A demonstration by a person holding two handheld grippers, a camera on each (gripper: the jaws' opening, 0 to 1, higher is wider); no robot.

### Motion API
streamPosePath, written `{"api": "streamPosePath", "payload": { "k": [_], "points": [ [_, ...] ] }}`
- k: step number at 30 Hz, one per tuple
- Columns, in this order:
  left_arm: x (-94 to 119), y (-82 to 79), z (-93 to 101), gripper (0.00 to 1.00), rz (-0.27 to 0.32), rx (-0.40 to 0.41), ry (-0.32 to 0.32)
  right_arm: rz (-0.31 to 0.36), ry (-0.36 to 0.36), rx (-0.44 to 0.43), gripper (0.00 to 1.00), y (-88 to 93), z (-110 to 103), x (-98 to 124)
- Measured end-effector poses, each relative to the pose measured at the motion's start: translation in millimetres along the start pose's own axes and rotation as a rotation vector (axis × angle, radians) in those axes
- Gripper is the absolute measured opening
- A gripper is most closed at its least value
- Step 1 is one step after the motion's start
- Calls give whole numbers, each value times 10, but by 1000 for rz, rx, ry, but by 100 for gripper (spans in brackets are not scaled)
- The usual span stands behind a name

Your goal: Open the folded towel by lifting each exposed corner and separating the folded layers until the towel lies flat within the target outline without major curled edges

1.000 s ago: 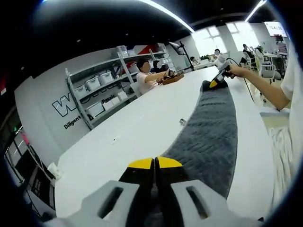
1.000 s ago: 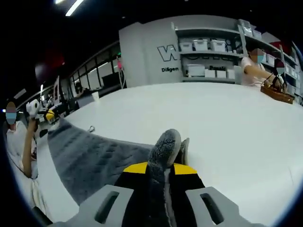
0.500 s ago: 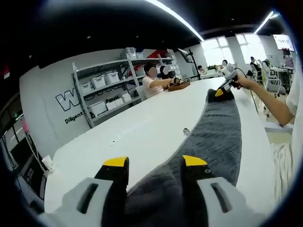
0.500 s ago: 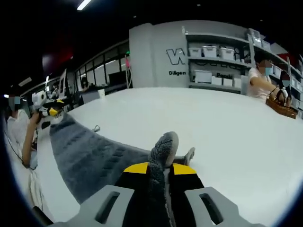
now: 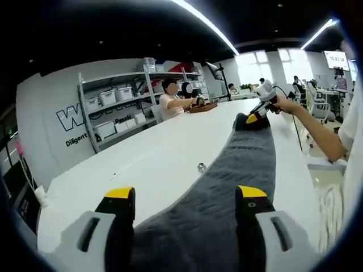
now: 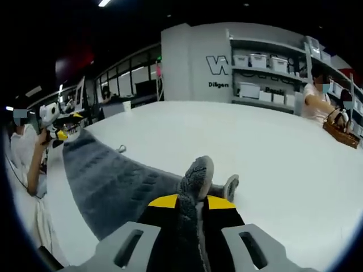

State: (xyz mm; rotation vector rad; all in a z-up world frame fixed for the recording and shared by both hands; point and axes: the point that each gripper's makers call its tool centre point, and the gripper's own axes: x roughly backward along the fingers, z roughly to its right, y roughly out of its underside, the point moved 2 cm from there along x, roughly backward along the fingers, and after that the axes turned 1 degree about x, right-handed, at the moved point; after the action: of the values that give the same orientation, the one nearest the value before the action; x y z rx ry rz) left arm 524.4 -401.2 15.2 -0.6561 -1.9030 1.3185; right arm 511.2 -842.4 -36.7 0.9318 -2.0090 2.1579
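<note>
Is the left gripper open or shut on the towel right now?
Open. In the left gripper view, the left gripper has its yellow-tipped jaws spread wide apart, with the grey towel lying between them, not pinched.

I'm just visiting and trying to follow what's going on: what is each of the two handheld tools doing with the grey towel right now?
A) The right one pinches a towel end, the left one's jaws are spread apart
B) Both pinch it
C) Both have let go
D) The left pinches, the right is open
A: the right gripper has its jaws shut on the towel, while the left gripper stands open over it.
</note>
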Motion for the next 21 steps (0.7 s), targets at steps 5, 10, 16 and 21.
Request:
{"api": "streamPosePath", "payload": {
  "k": [5,10,16,21],
  "points": [
    [-115,-75,202,87,18,24,48,-22,-21,23,10,2,-90,-20],
    [-243,-158,403,90,47,42,112,-14,-32,26,10,-31,-122,4],
    [-476,-392,797,94,89,59,226,-1,-56,15,10,-46,-192,24],
    [-707,-577,1069,95,90,16,289,16,-63,10,10,-63,-193,60]
  ]
}}
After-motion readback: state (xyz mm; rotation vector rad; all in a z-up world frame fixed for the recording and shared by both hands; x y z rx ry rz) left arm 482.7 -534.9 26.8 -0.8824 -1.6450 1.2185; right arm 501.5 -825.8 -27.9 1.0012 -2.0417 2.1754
